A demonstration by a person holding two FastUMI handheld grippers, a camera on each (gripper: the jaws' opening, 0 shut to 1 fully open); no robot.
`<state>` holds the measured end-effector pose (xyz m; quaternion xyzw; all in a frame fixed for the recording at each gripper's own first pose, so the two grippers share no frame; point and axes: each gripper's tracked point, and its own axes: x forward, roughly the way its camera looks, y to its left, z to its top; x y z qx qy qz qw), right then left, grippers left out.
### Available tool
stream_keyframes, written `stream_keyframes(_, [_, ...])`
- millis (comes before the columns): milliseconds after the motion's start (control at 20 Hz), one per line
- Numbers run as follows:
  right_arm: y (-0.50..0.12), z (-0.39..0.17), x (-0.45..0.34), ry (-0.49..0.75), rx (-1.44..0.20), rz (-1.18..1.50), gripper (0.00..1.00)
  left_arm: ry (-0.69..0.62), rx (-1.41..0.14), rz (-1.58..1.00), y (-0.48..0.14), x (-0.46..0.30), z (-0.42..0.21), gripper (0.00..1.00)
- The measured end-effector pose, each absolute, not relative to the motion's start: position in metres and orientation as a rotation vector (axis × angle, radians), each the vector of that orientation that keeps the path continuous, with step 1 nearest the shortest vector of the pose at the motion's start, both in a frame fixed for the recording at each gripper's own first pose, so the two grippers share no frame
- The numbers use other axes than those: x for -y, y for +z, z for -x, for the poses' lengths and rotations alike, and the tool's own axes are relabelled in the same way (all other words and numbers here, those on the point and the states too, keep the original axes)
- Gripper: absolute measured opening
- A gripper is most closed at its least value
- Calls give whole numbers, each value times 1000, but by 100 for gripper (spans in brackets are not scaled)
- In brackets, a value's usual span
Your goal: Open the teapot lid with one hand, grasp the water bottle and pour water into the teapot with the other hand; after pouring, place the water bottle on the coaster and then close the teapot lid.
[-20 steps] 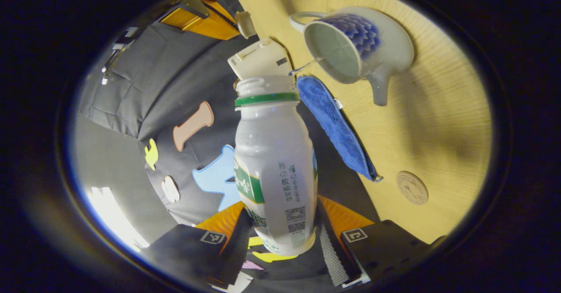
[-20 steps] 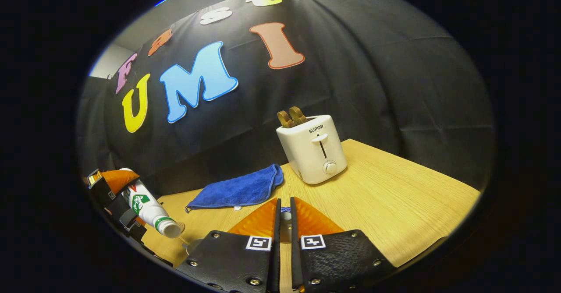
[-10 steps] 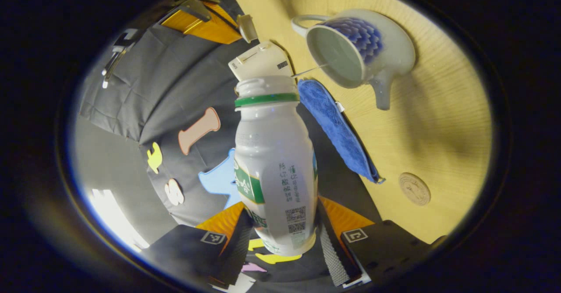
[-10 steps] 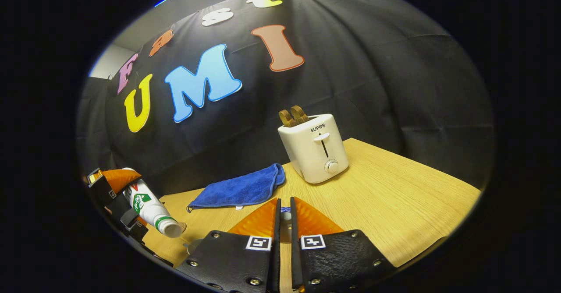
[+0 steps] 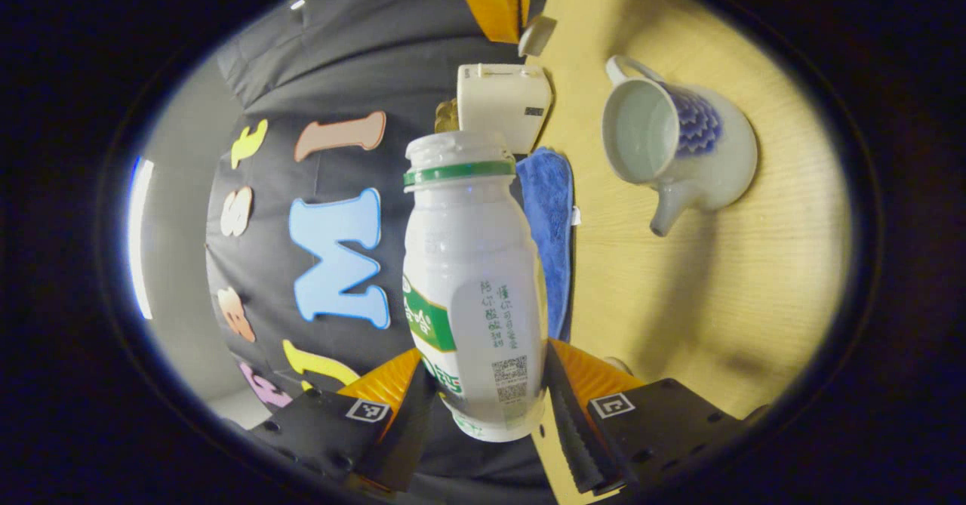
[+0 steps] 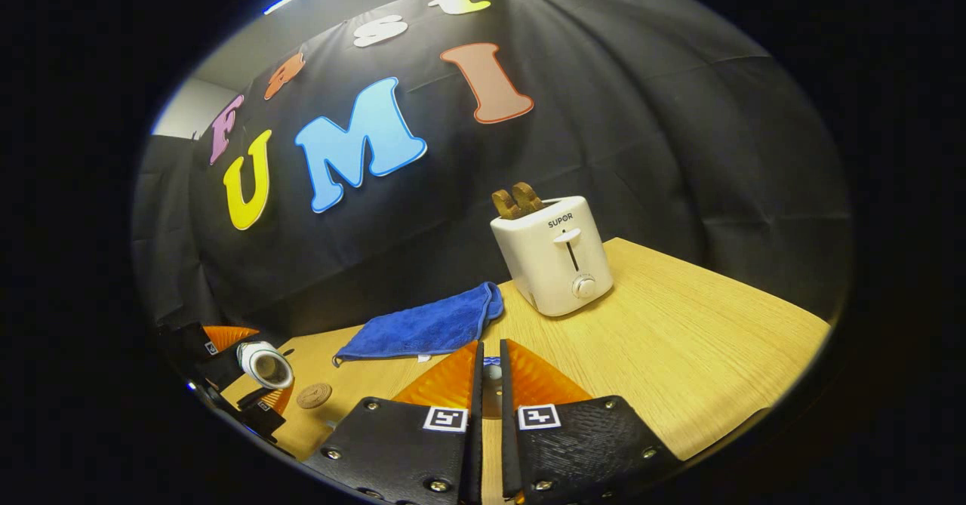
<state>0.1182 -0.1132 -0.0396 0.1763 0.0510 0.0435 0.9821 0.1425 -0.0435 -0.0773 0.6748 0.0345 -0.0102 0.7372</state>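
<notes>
water bottle [image 5: 475,286] clamped between left tongs [image 5: 487,414], teapot [image 5: 679,150] well apart

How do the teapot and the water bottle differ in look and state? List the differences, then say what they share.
The teapot rests on the wooden table; the water bottle is held off it in the left tongs. The teapot has a handle, a spout and a blue scale pattern; the water bottle is plain white with a green neck ring and a label. Both stand open, uncovered.

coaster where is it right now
In the right gripper view the coaster lies flat on the wooden table at lower left, just right of the water bottle and in front of the blue cloth.
</notes>
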Motion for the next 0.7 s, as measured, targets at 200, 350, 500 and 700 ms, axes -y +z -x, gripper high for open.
stream_keyframes(200, [-38, -119, 106, 129, -86, -335, 10, -31, -129, -1229, -85, 27, -135, 88])
stream_keyframes(350, [-29, -116, 86, 181, -67, -327, 10, 6, -134, -1050, -79, 13, -138, 75])
stream_keyframes(500, [-22, -110, 61, 259, -54, -318, 10, 46, -146, -855, -75, 3, -144, 81])
stream_keyframes(700, [-17, -102, 30, 349, -33, -264, 10, 72, -171, -630, -74, -8, -151, 75])
